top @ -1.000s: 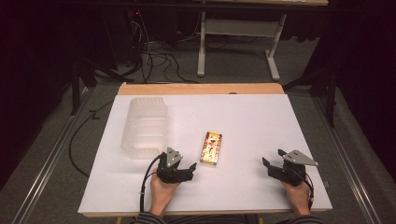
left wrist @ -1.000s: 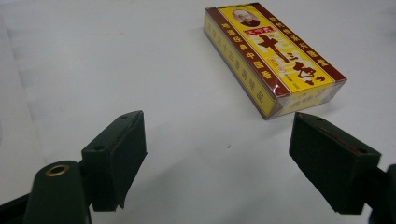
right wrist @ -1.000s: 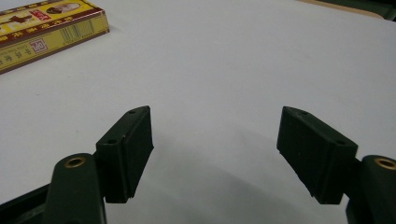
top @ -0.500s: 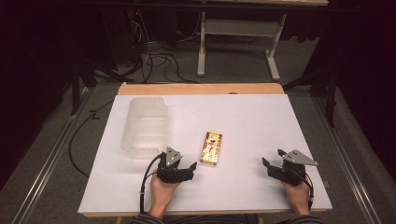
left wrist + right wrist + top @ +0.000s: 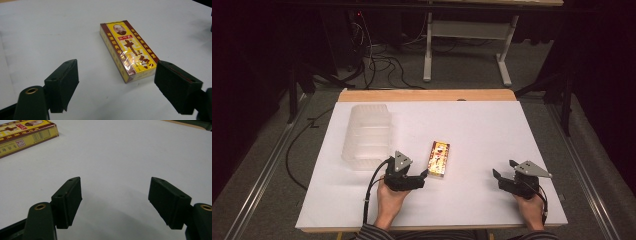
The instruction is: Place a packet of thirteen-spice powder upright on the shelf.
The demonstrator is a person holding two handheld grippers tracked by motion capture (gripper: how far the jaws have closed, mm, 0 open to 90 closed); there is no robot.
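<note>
1. The left gripper's [image 5: 419, 176] fingers [image 5: 62, 83] stood wide apart with nothing between them, their tips just short of the near end of the yellow box [image 5: 128, 50].
2. The right gripper's [image 5: 502, 170] fingers [image 5: 67, 201] were likewise spread, holding nothing, above bare white surface and well apart from the yellow box [image 5: 25, 133], which sat far off toward that view's upper left corner and was cut off by the frame edge.
3. The yellow box [image 5: 438, 159] lay flat on the bench [image 5: 482, 130], long side running away from the person, wrapped in glossy film. Its red-and-yellow face carried a small portrait and large characters that I could not read; glare blurred the near end.
4. A clear plastic container [image 5: 368, 134] stood on the bench to the left of the box, near it but not touching. It was translucent, so its inner compartments were hard to make out.
5. Each gripper was held by a hand, the left hand [image 5: 389, 202] below the box and the right hand [image 5: 529, 212] far to the box's right. The striped sleeves were cut off by the bottom edge.
6. Beyond the bench, the floor [image 5: 462, 75] was dim; cables and a white frame's legs showed, the rest lost in darkness.
</note>
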